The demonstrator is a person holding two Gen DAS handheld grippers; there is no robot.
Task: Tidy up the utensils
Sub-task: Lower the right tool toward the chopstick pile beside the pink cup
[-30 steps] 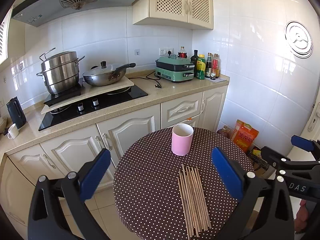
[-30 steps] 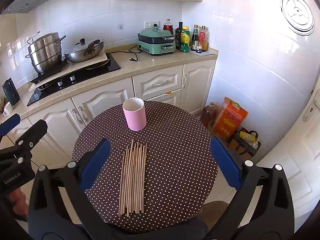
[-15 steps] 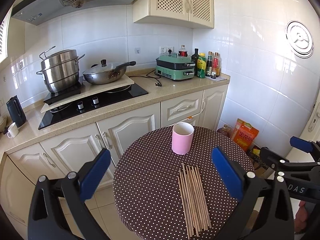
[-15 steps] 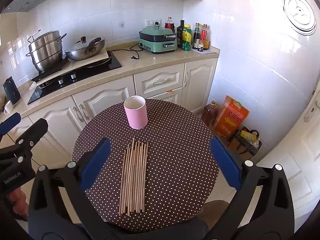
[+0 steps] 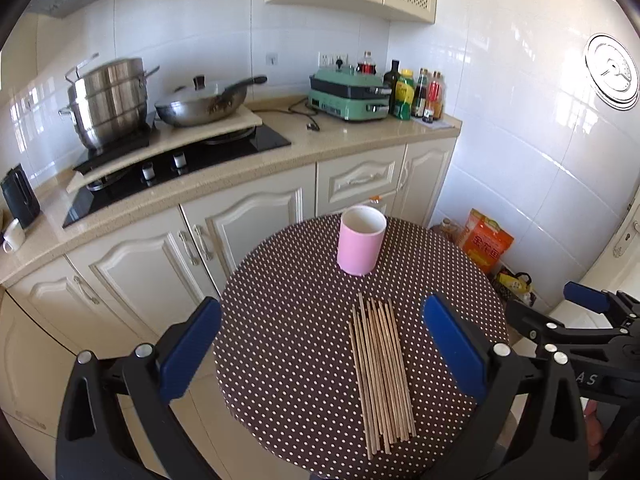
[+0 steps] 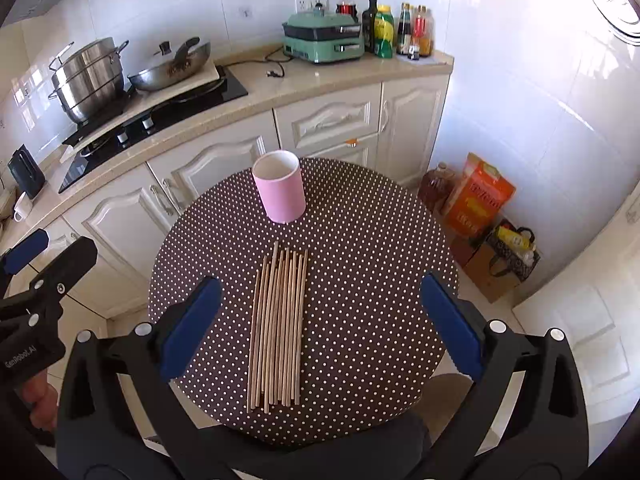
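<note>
Several wooden chopsticks (image 5: 382, 372) lie side by side on a round table with a brown polka-dot cloth (image 5: 288, 360); they also show in the right wrist view (image 6: 278, 328). An empty pink cup (image 5: 361, 246) stands upright beyond them, seen too in the right wrist view (image 6: 280, 192). My left gripper (image 5: 322, 344) is open and empty, held above the table's near left side. My right gripper (image 6: 320, 328) is open and empty, above the near edge, over the chopsticks' near ends. Each gripper shows at the edge of the other's view.
Behind the table runs a kitchen counter (image 5: 280, 160) with white cabinets, a hob, a steel pot (image 5: 108, 100), a wok (image 5: 204, 104), a green appliance (image 5: 348, 96) and bottles. Bags and an orange sack (image 6: 480, 196) sit on the floor at the right by the tiled wall.
Both grippers have moved forward and down toward the table, so the cup and chopsticks look larger. Both stay open. Nothing on the table has moved.
</note>
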